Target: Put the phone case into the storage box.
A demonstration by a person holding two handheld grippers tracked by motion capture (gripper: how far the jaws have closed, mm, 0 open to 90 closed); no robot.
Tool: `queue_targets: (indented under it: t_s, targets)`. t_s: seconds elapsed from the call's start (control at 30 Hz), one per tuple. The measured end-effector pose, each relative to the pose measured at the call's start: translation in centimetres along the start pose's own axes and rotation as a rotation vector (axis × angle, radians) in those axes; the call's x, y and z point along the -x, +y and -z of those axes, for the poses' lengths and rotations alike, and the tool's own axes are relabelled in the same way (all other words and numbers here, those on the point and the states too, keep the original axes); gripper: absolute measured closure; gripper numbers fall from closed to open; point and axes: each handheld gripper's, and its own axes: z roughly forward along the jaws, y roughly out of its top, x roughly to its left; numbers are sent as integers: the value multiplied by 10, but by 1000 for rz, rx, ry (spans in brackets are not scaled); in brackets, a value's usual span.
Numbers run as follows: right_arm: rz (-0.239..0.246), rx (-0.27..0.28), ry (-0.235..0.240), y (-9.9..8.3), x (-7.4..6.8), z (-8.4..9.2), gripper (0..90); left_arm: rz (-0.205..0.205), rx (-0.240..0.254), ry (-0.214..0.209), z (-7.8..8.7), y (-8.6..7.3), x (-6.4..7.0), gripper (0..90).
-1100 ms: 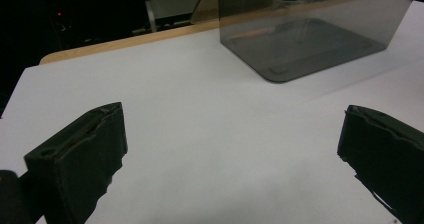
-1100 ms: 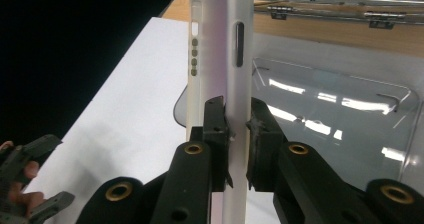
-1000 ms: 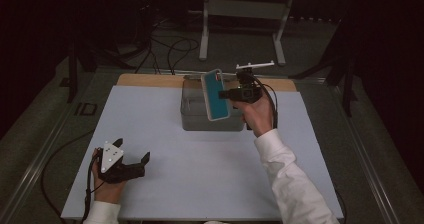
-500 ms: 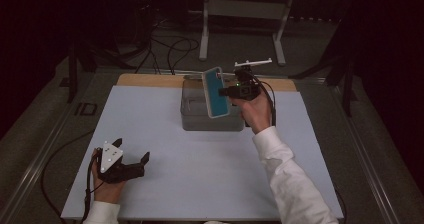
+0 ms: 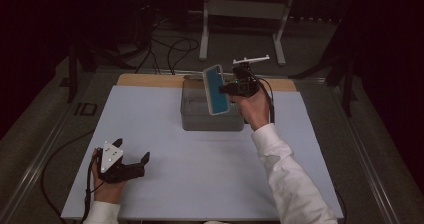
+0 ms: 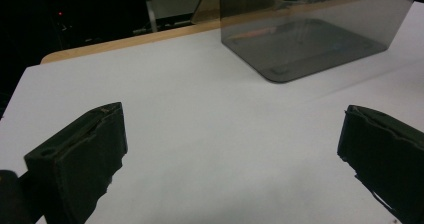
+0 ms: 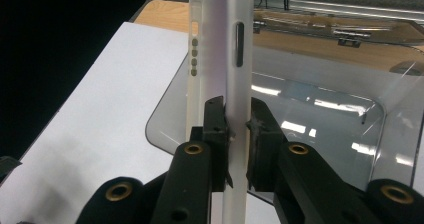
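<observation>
You're holding the phone case up over the box, and the job looks roughly midway.

Your right gripper [image 5: 231,90] is clamping the phone case [image 5: 216,89] by its thin edge, tilting it just above the open, smoky clear box [image 5: 212,119] at the far middle of the surface [image 5: 200,179]. Whether it's going in or coming out, I can't tell; either way it isn't resting anywhere yet. Your left gripper [image 5: 131,168] is sitting near you, jaws wide apart, gripping nothing.
</observation>
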Motion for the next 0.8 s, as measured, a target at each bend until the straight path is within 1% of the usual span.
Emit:
queue_targets:
  t_s: [0.37, 0.4, 0.53, 0.57, 0.8]
  targets:
    - [-14, -13, -36, 5, 6, -4, 818, -3, -5, 0, -1, 0, 0, 3]
    - [-17, -17, -47, 5, 7, -6, 818, -3, -4, 0, -1, 0, 0, 3]
    - [-17, -21, -62, 7, 8, -7, 818, -3, -4, 0, 0, 0, 0, 3]
    - [-13, -22, -73, 7, 9, -8, 818, -3, -5, 2, 0, 0, 0, 3]
    - [-21, -26, -89, 9, 11, -10, 818, -2, -5, 2, 0, 0, 0, 3]
